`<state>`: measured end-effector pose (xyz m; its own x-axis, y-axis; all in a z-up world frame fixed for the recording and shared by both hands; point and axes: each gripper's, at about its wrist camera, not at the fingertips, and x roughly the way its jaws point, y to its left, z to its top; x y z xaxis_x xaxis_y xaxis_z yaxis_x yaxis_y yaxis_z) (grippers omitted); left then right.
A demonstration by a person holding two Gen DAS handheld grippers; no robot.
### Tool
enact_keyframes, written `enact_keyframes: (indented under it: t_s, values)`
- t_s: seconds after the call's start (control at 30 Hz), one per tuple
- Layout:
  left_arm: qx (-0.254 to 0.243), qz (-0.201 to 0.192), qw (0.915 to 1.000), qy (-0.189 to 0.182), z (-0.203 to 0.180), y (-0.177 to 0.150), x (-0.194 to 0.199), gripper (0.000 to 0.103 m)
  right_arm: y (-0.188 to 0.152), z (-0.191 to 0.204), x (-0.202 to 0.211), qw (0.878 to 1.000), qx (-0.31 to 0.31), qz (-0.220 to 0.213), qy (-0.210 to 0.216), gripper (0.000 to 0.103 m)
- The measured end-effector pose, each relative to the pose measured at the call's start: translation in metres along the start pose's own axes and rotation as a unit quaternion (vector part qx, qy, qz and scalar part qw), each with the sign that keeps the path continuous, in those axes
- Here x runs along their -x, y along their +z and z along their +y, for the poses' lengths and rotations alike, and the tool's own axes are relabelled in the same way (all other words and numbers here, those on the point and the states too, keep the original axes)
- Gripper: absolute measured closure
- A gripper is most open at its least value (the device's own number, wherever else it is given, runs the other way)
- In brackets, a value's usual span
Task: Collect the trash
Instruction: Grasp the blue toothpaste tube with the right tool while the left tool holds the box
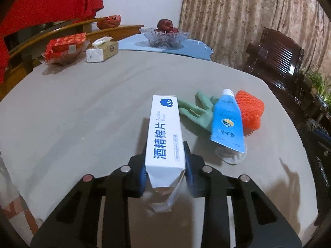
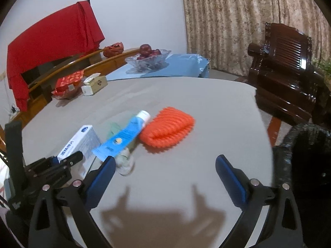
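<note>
A white alcohol-pad box (image 1: 165,132) lies lengthwise on the grey table (image 1: 82,103). My left gripper (image 1: 165,146) is shut on its near part, a blue pad pressing each long side, and the box's near end is crumpled. To its right lie a green glove (image 1: 196,109), a blue tube (image 1: 226,119) resting on a crumpled clear wrapper (image 1: 231,156), and an orange foam net (image 1: 251,109). In the right wrist view my right gripper (image 2: 165,159) stands open over bare table, short of the orange net (image 2: 167,130) and the tube (image 2: 124,136). The left gripper (image 2: 62,161) shows there on the box (image 2: 82,142).
At the table's far side stand a tissue box (image 1: 102,51), a red package in a dish (image 1: 64,47) and a glass fruit bowl (image 1: 165,36) on a blue cloth. A dark wooden chair (image 1: 277,62) is at the right. A black bag (image 2: 306,155) hangs by the table's right edge.
</note>
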<state>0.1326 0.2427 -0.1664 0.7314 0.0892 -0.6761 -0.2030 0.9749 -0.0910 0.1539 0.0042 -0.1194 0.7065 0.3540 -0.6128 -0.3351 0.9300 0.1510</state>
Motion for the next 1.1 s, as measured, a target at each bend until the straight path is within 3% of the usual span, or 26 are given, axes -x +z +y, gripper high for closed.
enact_keyframes:
  t_s: [0.33,0.53,0.7,0.97,1.0,1.1]
  values:
    - [0.005,-0.014,0.9997,0.017,0.025,0.015,0.002,0.075,0.020,0.030,-0.042,1.000,-0.013,0.012,0.025,0.019]
    - [0.009,-0.011,0.9997,0.019,0.034,0.020,-0.006,0.075,0.022,0.044,-0.070,0.999,-0.009,0.039,0.033,0.032]
    - [0.008,-0.010,0.9998,0.018,0.036,0.021,-0.011,0.075,0.018,0.056,-0.091,0.997,-0.001,0.064,0.042,0.051]
    - [0.008,-0.010,0.9998,0.017,0.038,0.022,-0.013,0.075,0.015,0.061,-0.113,0.994,-0.004,0.089,0.061,0.057]
    - [0.008,-0.010,0.9998,0.017,0.038,0.022,-0.013,0.075,0.015,0.061,-0.115,0.994,-0.005,0.090,0.064,0.066]
    - [0.009,-0.010,0.9998,0.017,0.038,0.023,-0.014,0.075,0.018,0.062,-0.118,0.993,-0.002,0.092,0.078,0.078]
